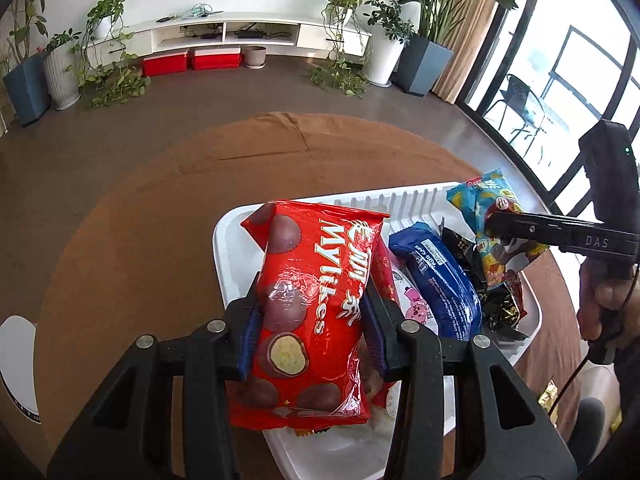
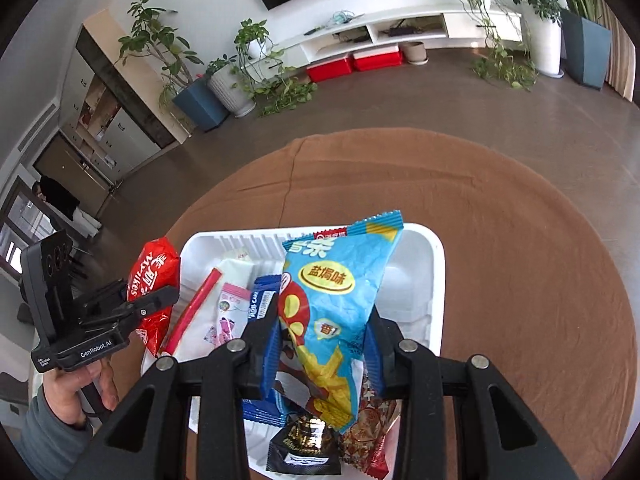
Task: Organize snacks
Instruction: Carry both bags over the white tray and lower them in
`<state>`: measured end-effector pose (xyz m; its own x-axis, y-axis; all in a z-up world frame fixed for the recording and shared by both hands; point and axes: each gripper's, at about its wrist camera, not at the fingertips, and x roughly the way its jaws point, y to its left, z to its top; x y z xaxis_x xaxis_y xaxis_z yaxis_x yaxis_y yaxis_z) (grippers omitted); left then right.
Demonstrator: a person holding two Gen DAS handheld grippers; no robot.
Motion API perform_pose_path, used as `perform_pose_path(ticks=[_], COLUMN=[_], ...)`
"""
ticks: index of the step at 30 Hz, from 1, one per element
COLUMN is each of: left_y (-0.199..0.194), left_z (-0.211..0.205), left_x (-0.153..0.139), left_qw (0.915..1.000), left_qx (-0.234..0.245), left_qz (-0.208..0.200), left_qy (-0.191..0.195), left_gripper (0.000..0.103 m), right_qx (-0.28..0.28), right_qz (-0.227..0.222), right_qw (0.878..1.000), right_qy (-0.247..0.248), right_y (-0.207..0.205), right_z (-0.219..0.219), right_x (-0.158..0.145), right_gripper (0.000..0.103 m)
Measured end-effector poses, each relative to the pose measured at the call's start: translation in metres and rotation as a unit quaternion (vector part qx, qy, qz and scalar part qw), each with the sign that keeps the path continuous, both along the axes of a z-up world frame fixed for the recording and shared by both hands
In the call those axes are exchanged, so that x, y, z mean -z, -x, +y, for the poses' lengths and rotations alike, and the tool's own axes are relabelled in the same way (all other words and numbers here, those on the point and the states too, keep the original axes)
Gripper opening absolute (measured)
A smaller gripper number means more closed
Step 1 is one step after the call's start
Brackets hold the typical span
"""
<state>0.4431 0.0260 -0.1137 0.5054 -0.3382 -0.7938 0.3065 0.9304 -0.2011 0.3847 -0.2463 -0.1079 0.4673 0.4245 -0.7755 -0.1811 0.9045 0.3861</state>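
My left gripper (image 1: 311,312) is shut on a red Mylikes chocolate-ball bag (image 1: 310,300), held above the left end of a white tray (image 1: 228,248). My right gripper (image 2: 325,336) is shut on a light blue chip bag (image 2: 336,300), hanging over the middle of the same tray (image 2: 434,280). In the left wrist view the right gripper (image 1: 494,226) pinches the blue chip bag (image 1: 486,208) at the tray's right side. The right wrist view shows the left gripper (image 2: 160,300) with the red bag (image 2: 154,276) at the tray's left rim.
The tray holds a dark blue biscuit pack (image 1: 438,280), a pink-and-white packet (image 2: 230,312), a red stick (image 2: 194,312), black sachets (image 2: 304,448) and a red-gold wrapper (image 2: 372,428). It sits on a round table with a brown cloth (image 2: 520,240). A white chair (image 1: 16,364) stands at the left.
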Motion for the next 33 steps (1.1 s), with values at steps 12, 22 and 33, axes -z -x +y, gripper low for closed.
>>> perform_pose_path(ticks=[12,22,33], left_y=[-0.009,-0.021,-0.016], left_z=[-0.013,-0.017,-0.015], left_x=[0.026,0.032,0.024], left_qw=[0.9998,0.9996,0.9998], left_qx=[-0.006,0.0,-0.004], left_qz=[0.02,0.027,0.018], left_qy=[0.002,-0.002,0.002], left_gripper=[0.043,0.045,0.06], right_qx=[-0.035,-0.037,-0.049], right_qz=[0.013,0.015,0.016], right_qw=[0.999,0.998,0.996], right_qy=[0.027,0.058,0.073], right_y=[0.004,0.011,0.026], right_z=[0.022,0.028,0.037], right_x=[0.024,0.031,0.014], right_gripper=[0.041,0.041,0.062])
